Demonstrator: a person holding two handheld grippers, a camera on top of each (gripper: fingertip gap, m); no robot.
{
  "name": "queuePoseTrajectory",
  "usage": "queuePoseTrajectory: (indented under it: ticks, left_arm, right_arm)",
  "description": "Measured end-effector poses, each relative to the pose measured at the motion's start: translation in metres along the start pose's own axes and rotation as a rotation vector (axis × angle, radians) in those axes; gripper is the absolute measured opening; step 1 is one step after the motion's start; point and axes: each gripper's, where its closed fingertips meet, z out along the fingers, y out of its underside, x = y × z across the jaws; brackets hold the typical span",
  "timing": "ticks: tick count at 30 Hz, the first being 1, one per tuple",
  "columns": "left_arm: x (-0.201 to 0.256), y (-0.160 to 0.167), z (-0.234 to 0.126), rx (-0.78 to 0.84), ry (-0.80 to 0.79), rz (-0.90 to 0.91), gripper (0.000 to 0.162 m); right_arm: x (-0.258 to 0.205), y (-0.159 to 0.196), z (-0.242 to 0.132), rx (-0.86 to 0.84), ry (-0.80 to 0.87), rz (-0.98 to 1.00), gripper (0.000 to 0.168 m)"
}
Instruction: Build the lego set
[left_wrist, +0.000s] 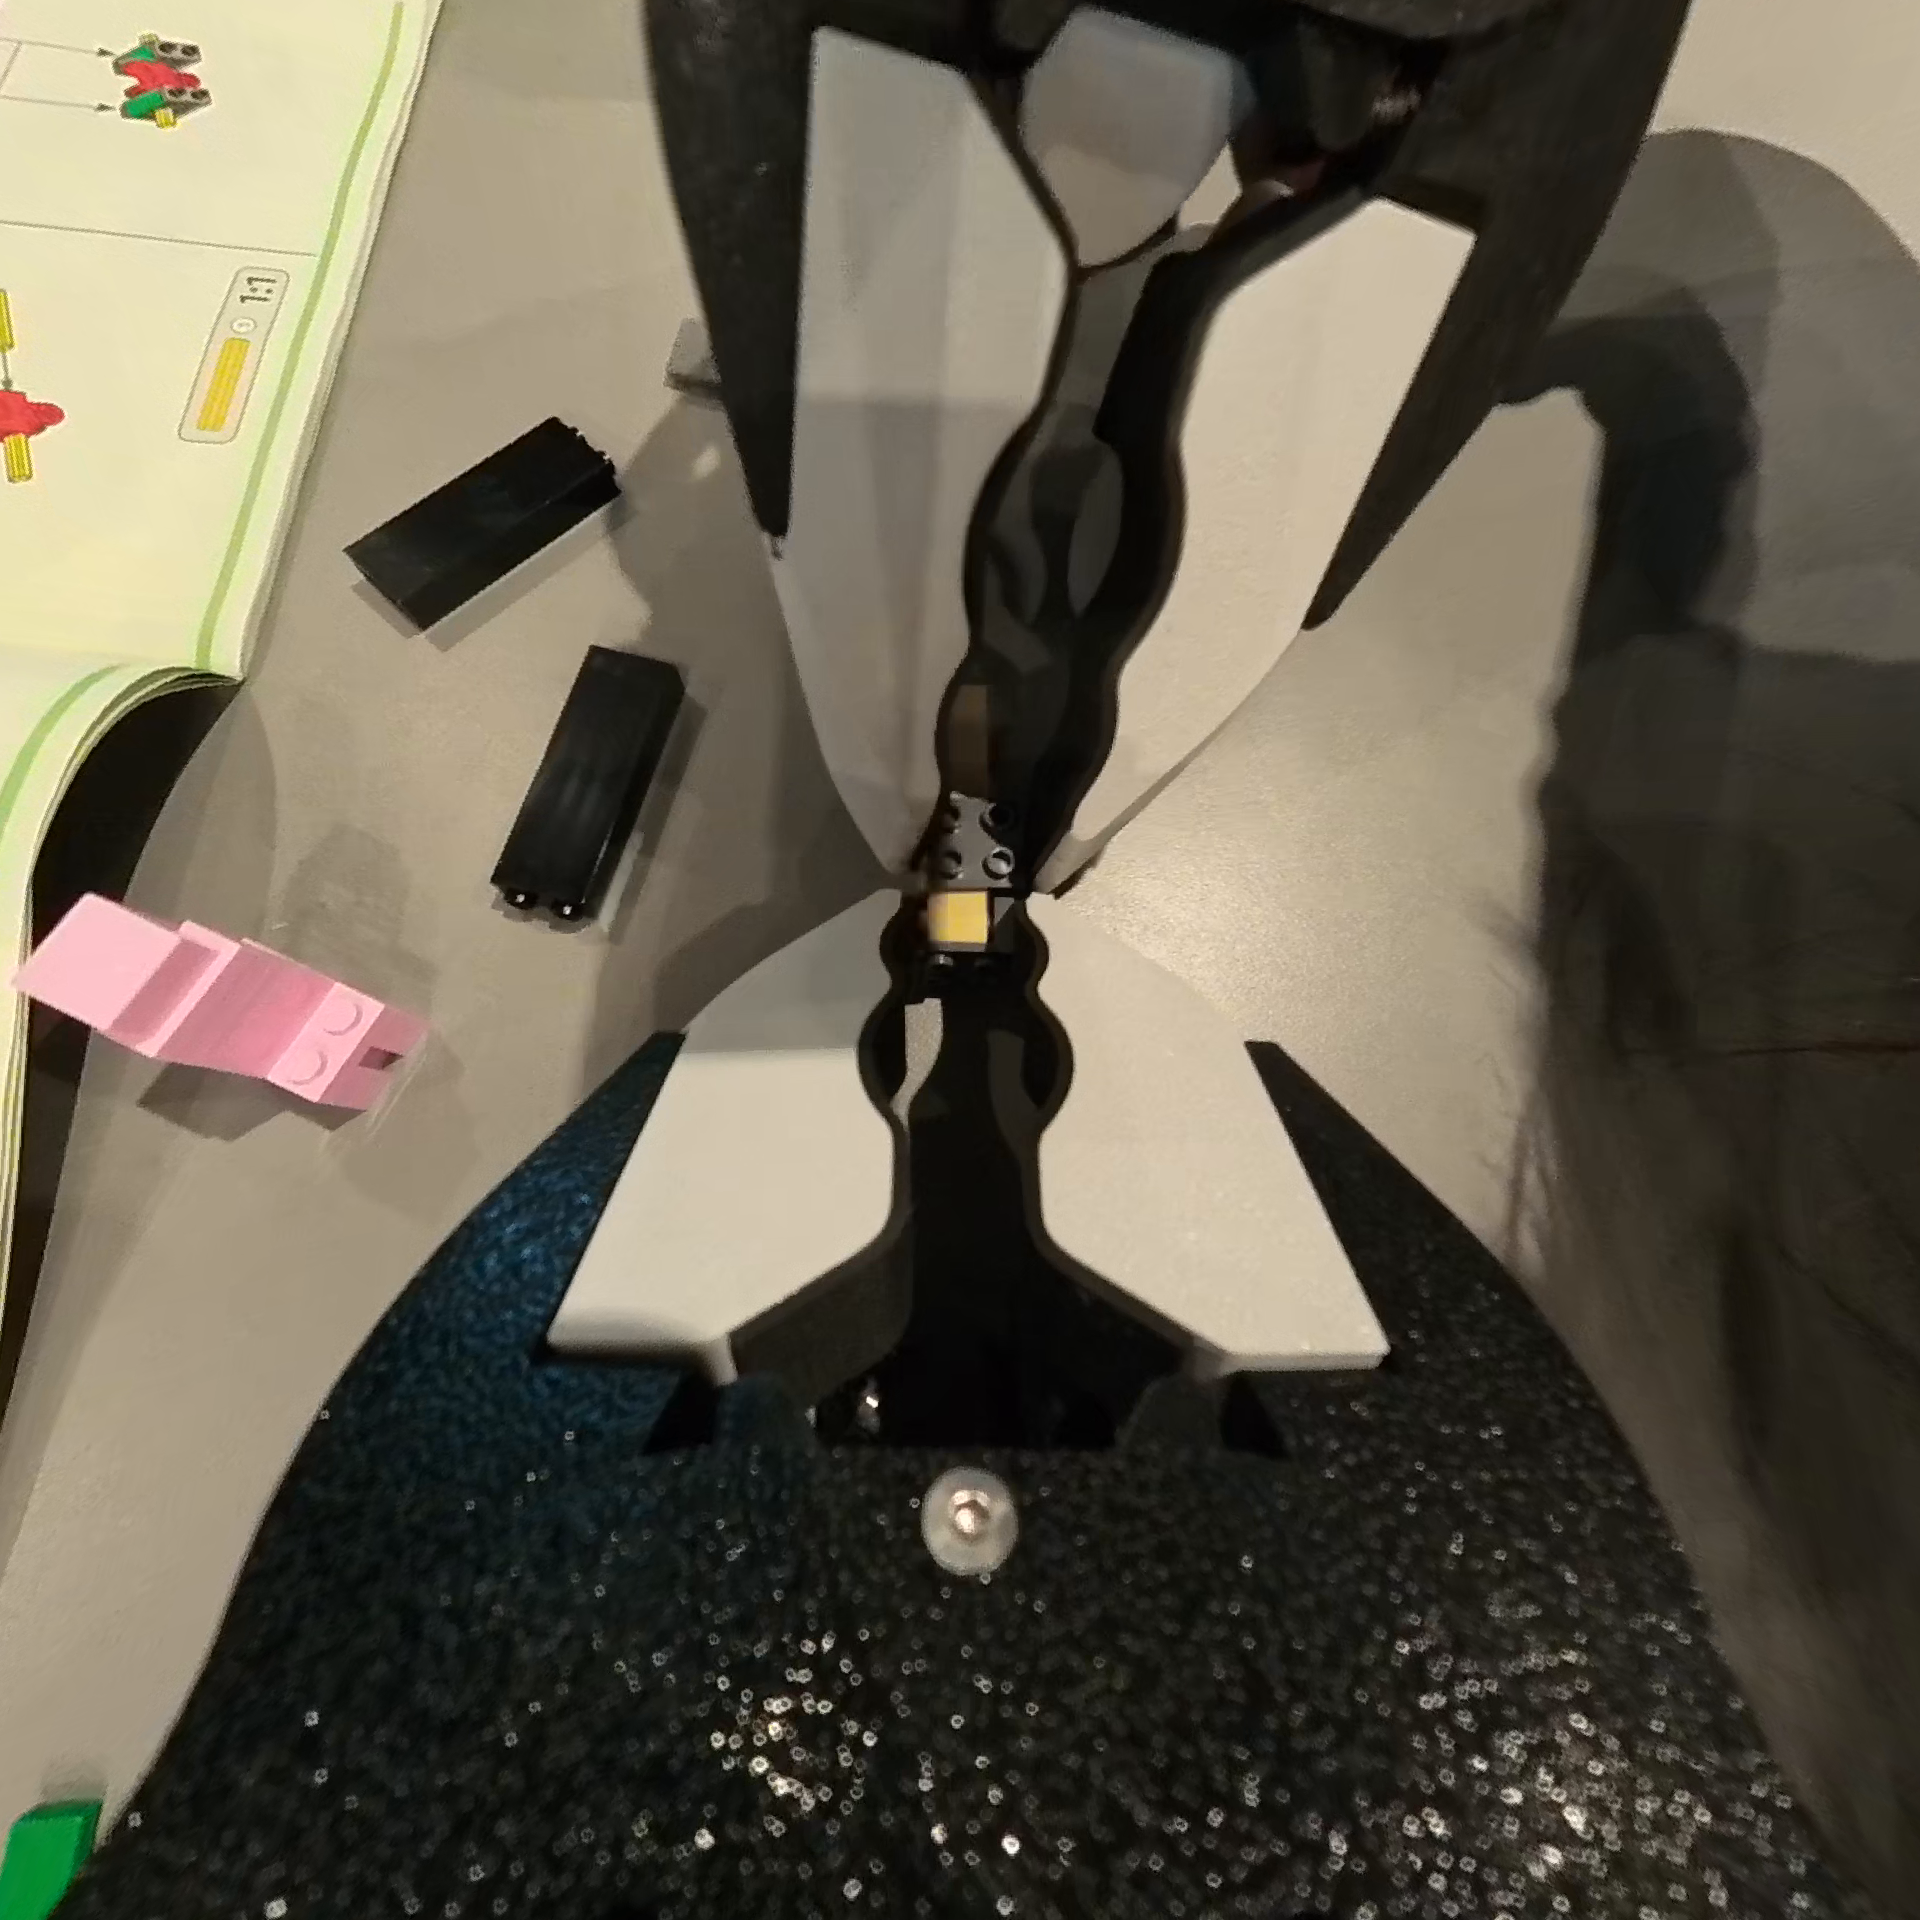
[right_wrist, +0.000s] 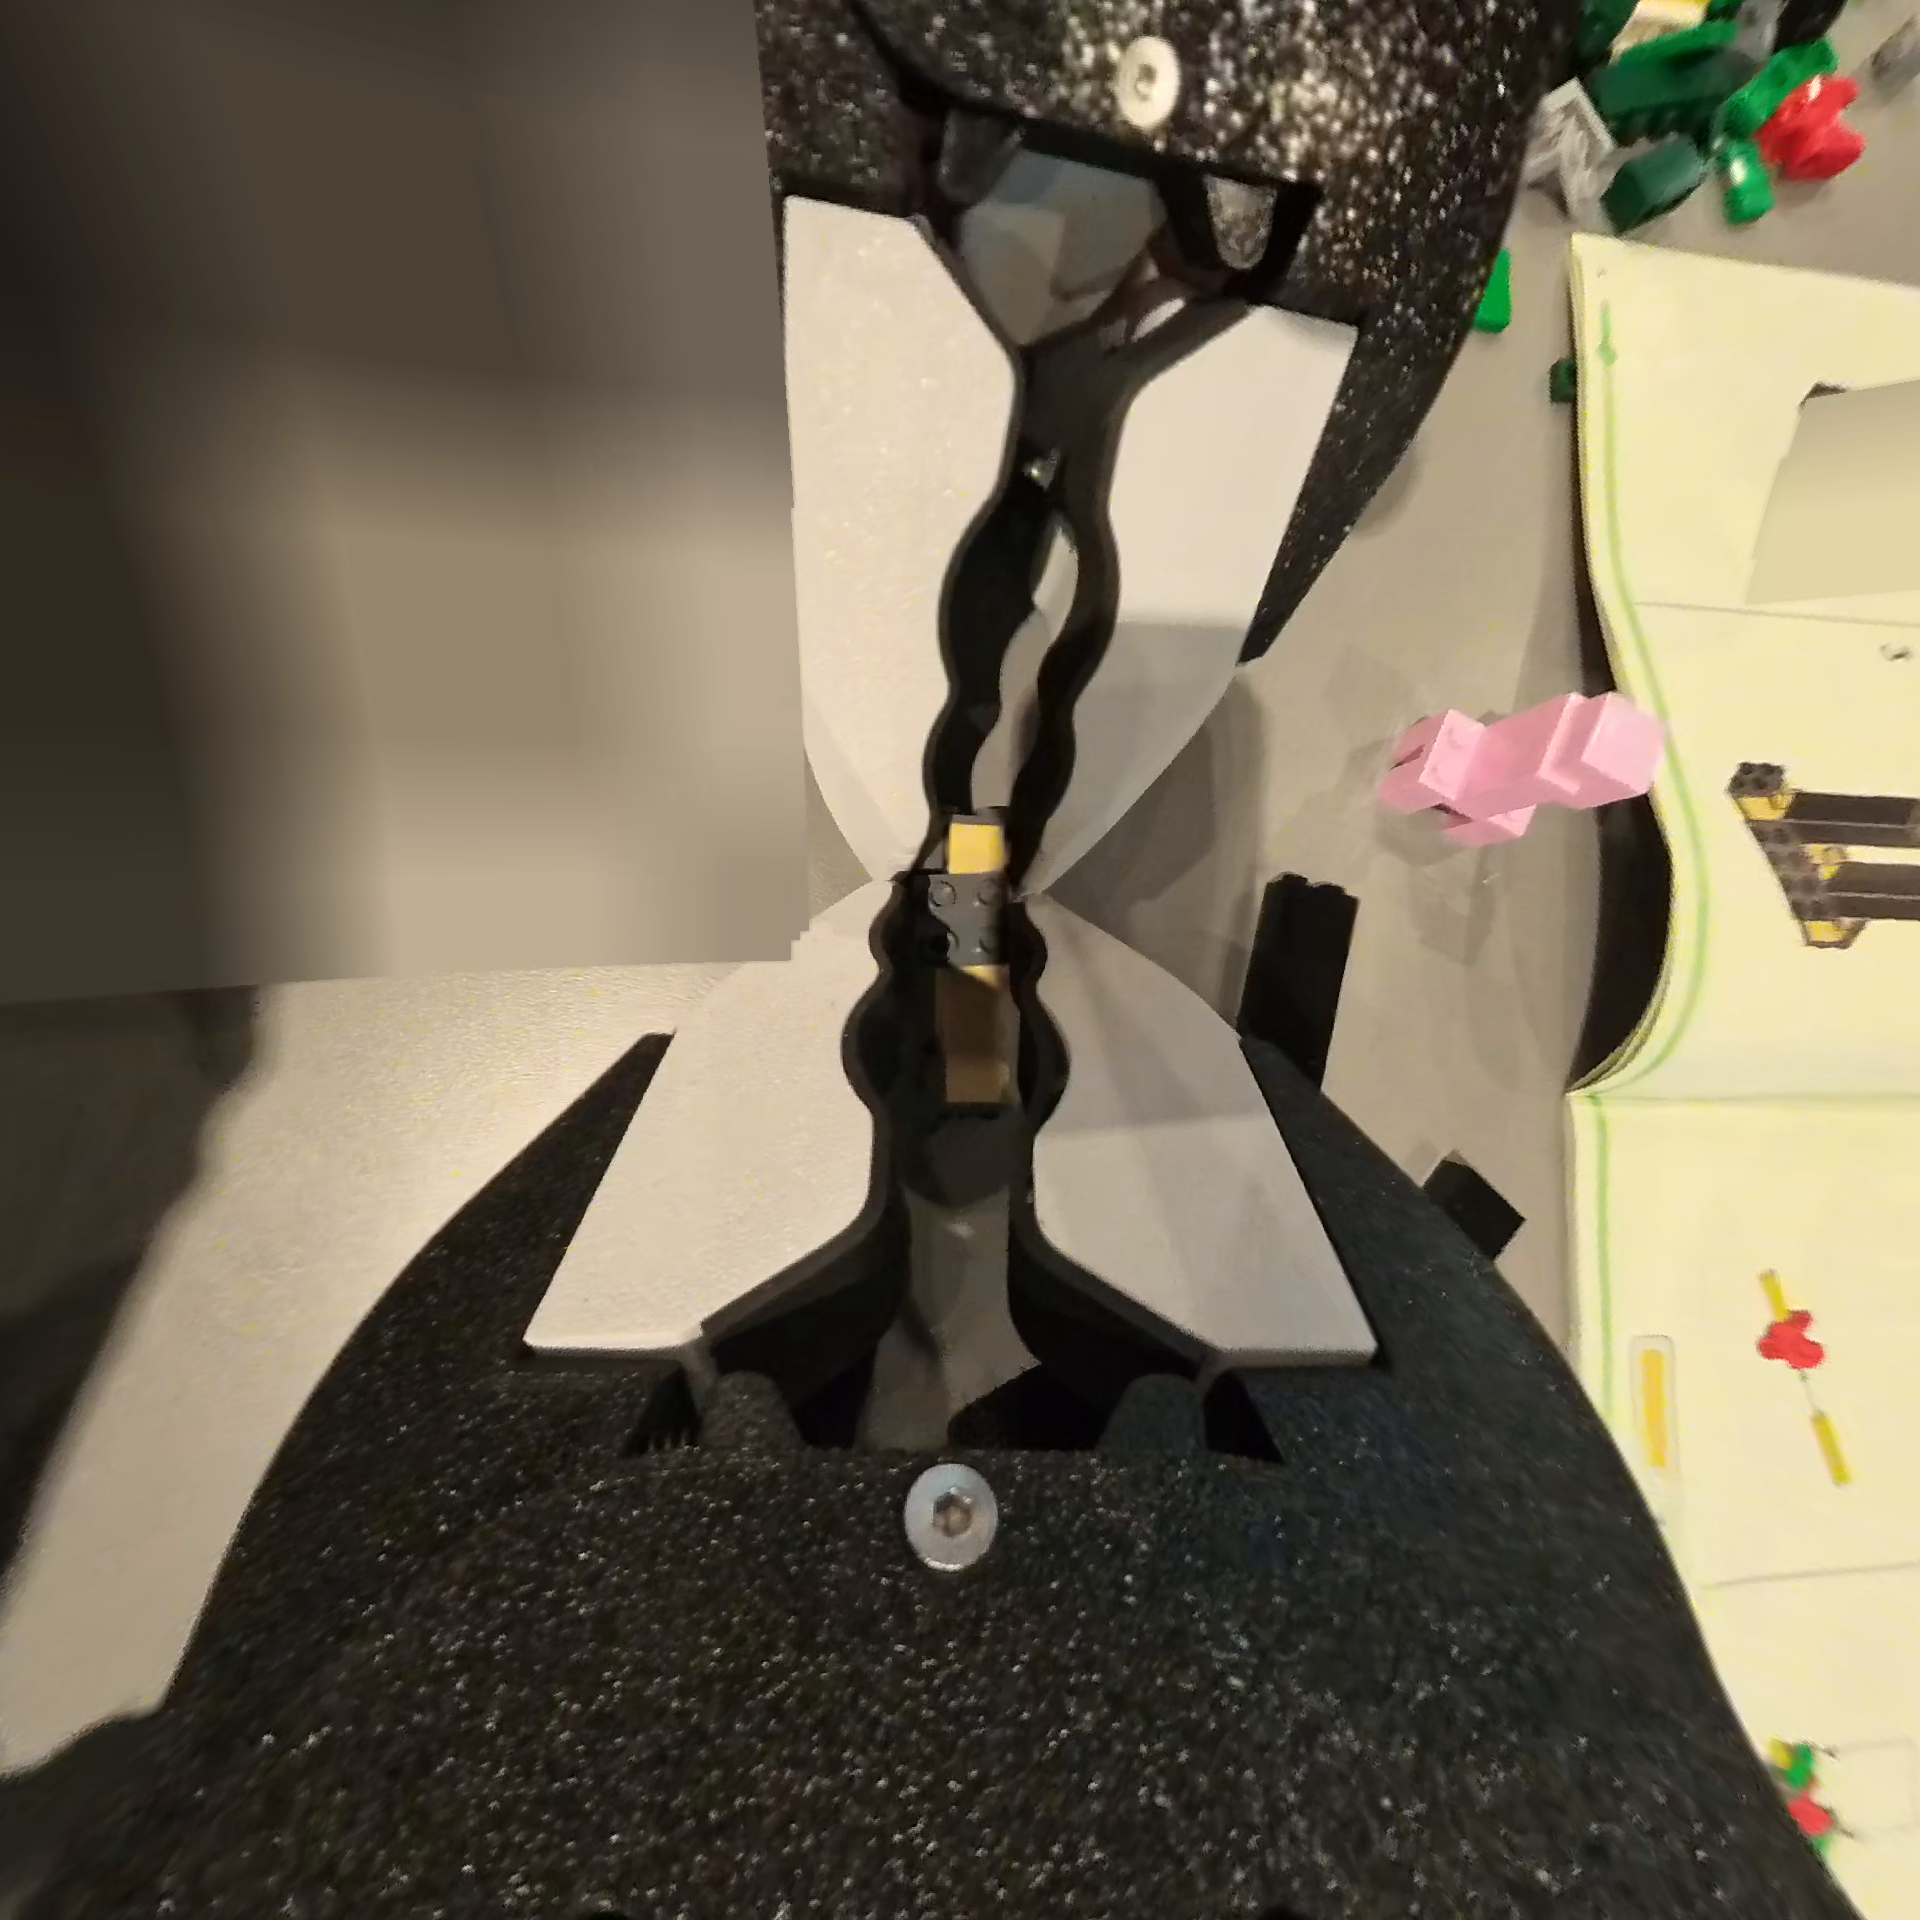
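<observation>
My two grippers meet tip to tip above the grey table. Between them is a small assembly: a black studded brick (left_wrist: 977, 847) joined to a tan piece (left_wrist: 958, 923). My left gripper (left_wrist: 961, 920) comes in from the bottom of the left wrist view and is shut on the tan end. My right gripper (right_wrist: 961, 925) is shut on the black studded brick (right_wrist: 961, 920), with a longer tan part (right_wrist: 977, 1039) lying between its fingers. In each view the other gripper reaches in from the top. The fingers hide most of the assembly.
Two long black bricks (left_wrist: 488, 525) (left_wrist: 592, 779) lie on the table left of the grippers. A pink assembly (left_wrist: 218, 997) (right_wrist: 1527, 779) lies beside the open instruction booklet (left_wrist: 156, 312) (right_wrist: 1766, 1143). A pile of green and red bricks (right_wrist: 1714, 104) sits at the far corner. Both grippers' tips are close together, under 4 cm apart.
</observation>
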Motion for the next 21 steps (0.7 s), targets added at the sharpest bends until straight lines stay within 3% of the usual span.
queuePoseTrajectory:
  ticks: [21]
  left_arm:
    - [0.0004,-0.0003,0.0,0.001,0.005,-0.005,0.017]
  right_arm:
    - [0.0008,-0.0025,-0.0015,-0.001,0.139,-0.181,0.017]
